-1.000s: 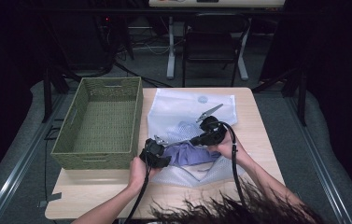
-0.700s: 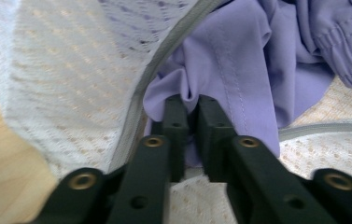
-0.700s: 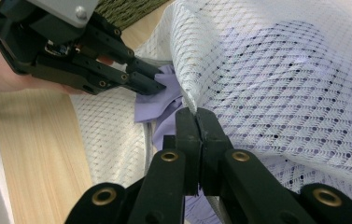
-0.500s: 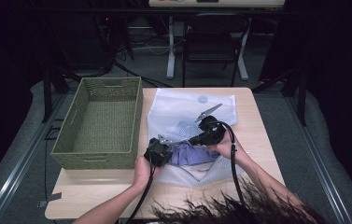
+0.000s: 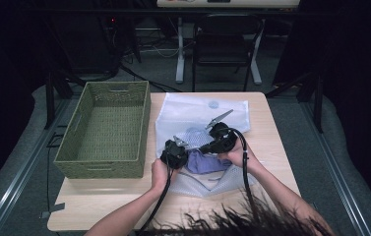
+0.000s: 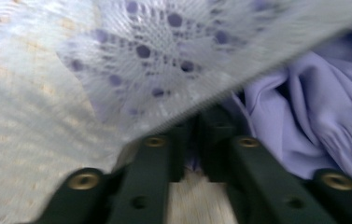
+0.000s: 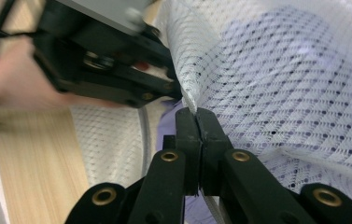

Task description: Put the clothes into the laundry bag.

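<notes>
A person sits at a pale wooden bench (image 5: 99, 206), holding a two-jaw gripper in each hand over a white mesh laundry bag (image 5: 193, 110) that lies flat near the middle of the bench. Just left of the bag stands a green woven basket (image 5: 105, 129), touching or almost touching its edge. A lilac garment (image 5: 207, 161) sits at the bag's near opening, partly tucked under the mesh and partly bunched outside it, between the two hands. The right gripper (image 7: 195, 114) is at the bag's near edge, its fingers pressed together and clamped on the rim of the mesh, lifting it so the lilac cloth shows through the netting. The left gripper (image 6: 197, 122) is just left of it at the same opening, its tips at the bag's hem with the garment beside them; its fingers have just been opening a little and stand narrowly apart, and whether any cloth is caught between them cannot be told because the mesh edge covers the tips. In the high view the left gripper (image 5: 174, 153) and the right gripper (image 5: 218, 139) sit close together over the bag's near half, cables trailing back toward the person. Beyond the bag, past the far edge of the bench, a dark chair (image 5: 222, 44) stands on the floor.
</notes>
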`<state>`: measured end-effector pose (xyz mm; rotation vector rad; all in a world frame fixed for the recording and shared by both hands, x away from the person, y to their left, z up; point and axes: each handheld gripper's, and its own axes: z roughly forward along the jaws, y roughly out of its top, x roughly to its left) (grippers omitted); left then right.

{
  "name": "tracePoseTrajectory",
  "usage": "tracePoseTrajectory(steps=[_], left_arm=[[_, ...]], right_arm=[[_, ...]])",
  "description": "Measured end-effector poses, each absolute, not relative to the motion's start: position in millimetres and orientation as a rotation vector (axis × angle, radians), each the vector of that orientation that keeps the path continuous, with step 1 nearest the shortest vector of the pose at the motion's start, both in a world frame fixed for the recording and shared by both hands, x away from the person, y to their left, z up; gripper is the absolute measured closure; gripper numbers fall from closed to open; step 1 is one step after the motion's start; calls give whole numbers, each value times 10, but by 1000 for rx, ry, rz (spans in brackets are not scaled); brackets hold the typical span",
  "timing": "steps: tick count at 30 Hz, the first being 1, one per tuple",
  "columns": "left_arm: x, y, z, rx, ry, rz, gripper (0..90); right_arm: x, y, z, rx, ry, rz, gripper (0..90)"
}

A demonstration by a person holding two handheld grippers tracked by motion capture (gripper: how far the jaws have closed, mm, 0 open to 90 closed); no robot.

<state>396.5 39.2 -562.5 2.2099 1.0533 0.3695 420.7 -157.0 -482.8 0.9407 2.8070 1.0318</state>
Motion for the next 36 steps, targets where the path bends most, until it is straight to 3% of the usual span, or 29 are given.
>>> tracePoseTrajectory(steps=[9,13,17,18,19,20,21,24,36], left_arm=[[3658,394,-5389,2239,958,313,401],[3691,263,-5503,2256,967,315,372],[3743,171,-5600,2275,983,336,514],[3759,154,-5626,2280,985,343,514],[3793,139,-5675,2272,996,366,638],[3793,139,-5675,2272,996,366,706],[3809,143,-5693,2268,996,373,706],[3837,164,-5704,2254,993,393,852],[3987,263,-5532,2111,1040,533,869]], right_arm=[[4191,-1614,-4782,941,2784,1052,896],[4186,-1600,-4784,936,2792,1046,896],[4172,-1572,-4824,943,2804,1029,896],[4172,-1572,-4824,943,2804,1029,896],[4174,-1567,-4835,935,2808,1029,896],[4174,-1567,-4835,935,2808,1029,896],[4171,-1565,-4829,937,2808,1026,897],[4165,-1566,-4802,941,2796,1047,897],[4154,-1599,-4639,933,2753,1134,896]])
